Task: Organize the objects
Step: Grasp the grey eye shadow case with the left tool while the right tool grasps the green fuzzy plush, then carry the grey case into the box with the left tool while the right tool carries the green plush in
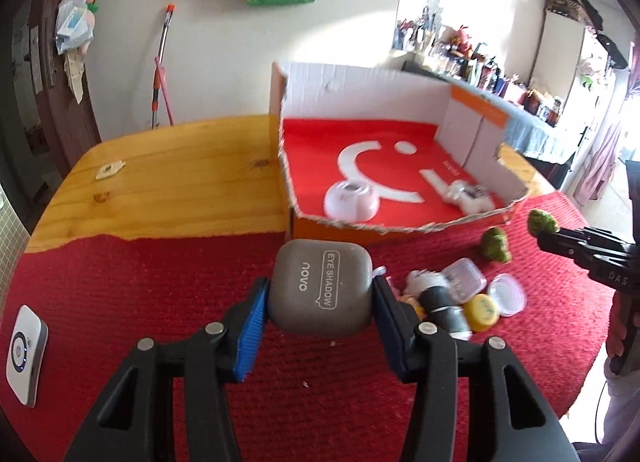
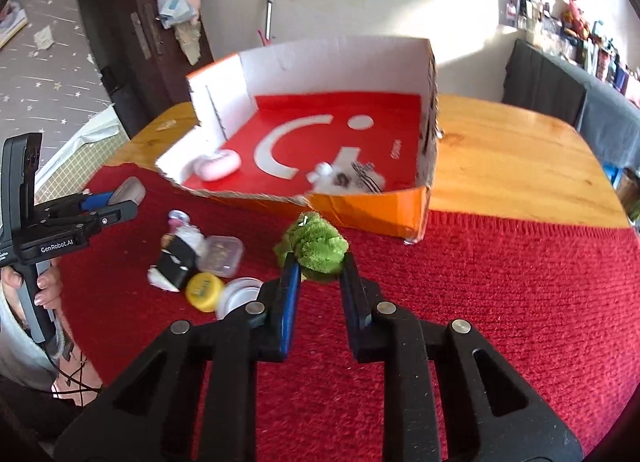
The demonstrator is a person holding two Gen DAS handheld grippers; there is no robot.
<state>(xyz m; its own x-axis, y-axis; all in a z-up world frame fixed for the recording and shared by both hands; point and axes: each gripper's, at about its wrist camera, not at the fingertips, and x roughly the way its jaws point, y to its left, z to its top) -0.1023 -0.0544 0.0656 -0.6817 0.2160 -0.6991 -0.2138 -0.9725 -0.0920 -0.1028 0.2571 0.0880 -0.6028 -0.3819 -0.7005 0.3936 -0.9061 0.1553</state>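
My left gripper (image 1: 318, 298) is shut on a grey eye shadow case (image 1: 320, 288), held above the red mat just in front of the open cardboard box (image 1: 280, 118). My right gripper (image 2: 318, 270) is shut on a green plush toy (image 2: 314, 244), held above the mat near the box's front wall (image 2: 372, 206). Inside the box lie a white round case (image 1: 351, 202) and a small white fluffy toy (image 1: 470, 194). A second green plush (image 1: 496, 245) lies on the mat by the box.
A cluster on the red mat (image 1: 140, 282) holds a yellow lid (image 1: 482, 312), a clear small box (image 1: 466, 276), a white lid (image 1: 508, 294) and a black-and-white figure (image 1: 440, 302). A white device (image 1: 26, 354) lies at the left. Bare wooden table (image 1: 180, 178) lies left of the box.
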